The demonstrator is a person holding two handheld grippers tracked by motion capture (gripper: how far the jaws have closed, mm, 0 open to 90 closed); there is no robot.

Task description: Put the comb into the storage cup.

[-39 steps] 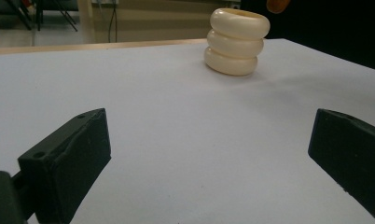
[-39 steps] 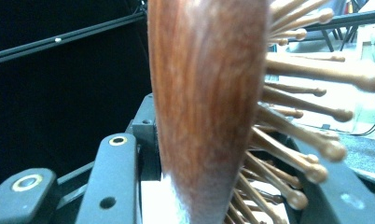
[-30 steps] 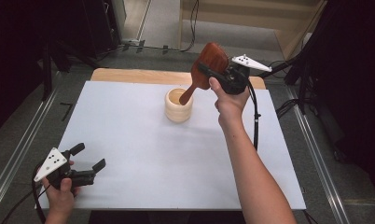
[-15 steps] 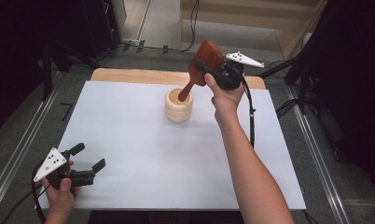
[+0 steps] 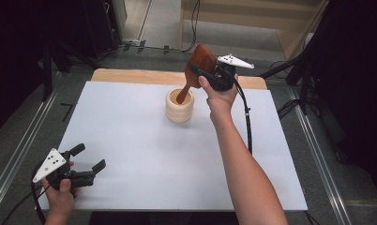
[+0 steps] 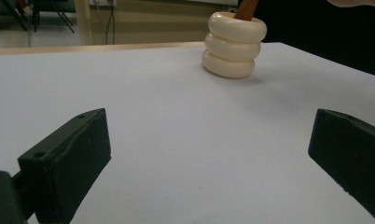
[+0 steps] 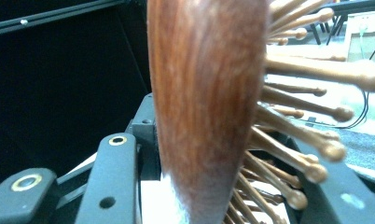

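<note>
A cream ribbed cup [image 5: 179, 111] stands at the back middle of the white table [image 5: 144, 140]. A reddish wooden hairbrush [image 5: 202, 60] leans with its handle end down in the cup. My right gripper [image 5: 199, 74] is shut on the brush just below its head, above and right of the cup. In the right gripper view the brush back [image 7: 209, 107] stands between the jaws, its wooden bristles [image 7: 307, 112] pointing right. My left gripper [image 5: 89, 157] rests open near the front left corner with nothing in it. The left gripper view shows the cup [image 6: 232, 46] far ahead with the handle [image 6: 246, 9] poking out.
A bare wooden strip [image 5: 130, 75] edges the table's far side. Metal rails [image 5: 18, 154] run along both sides. Black stands and cables [image 5: 299, 65] sit on the floor behind and to the right.
My right gripper has shifted a little left with the brush, which now stands more upright over the cup. The left gripper has not moved.
</note>
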